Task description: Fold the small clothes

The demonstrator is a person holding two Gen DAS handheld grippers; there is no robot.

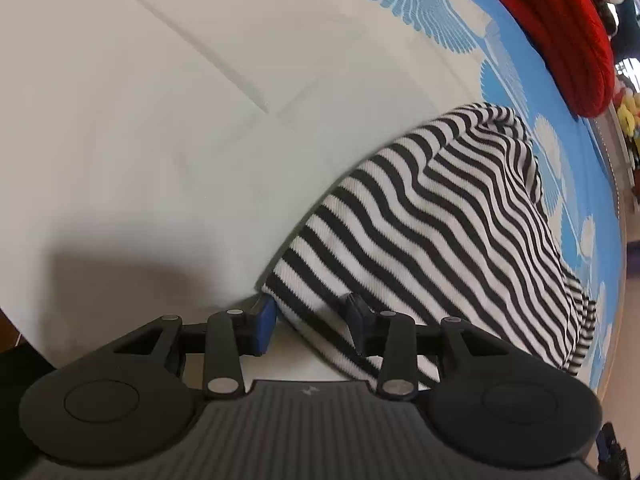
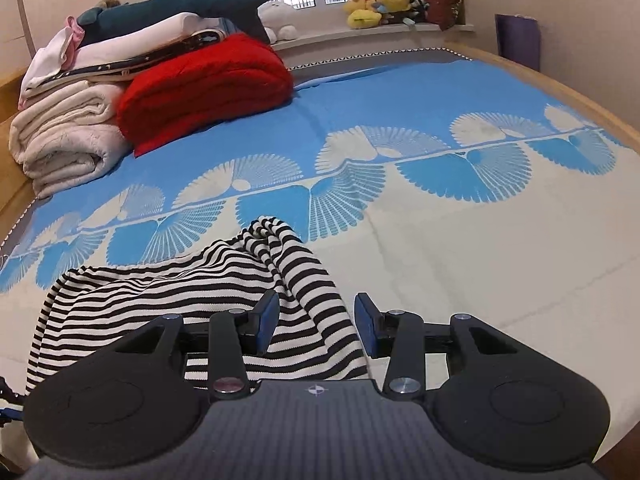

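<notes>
Through the left wrist camera I saw my left gripper (image 1: 312,322) pointed down at the bed (image 1: 160,120), its jaws parted around the near hem of the striped garment (image 1: 432,216) without pinching it. A red blanket (image 1: 560,28) lay at the far corner.

Through the right wrist camera my right gripper (image 2: 316,326) had its jaws apart too, a bunched fold of the striped garment (image 2: 192,284) lying loosely between them on the blue-and-white bedspread (image 2: 460,220), the stuffed shark (image 2: 192,6) atop folded bedding (image 2: 68,132) beyond.
</notes>
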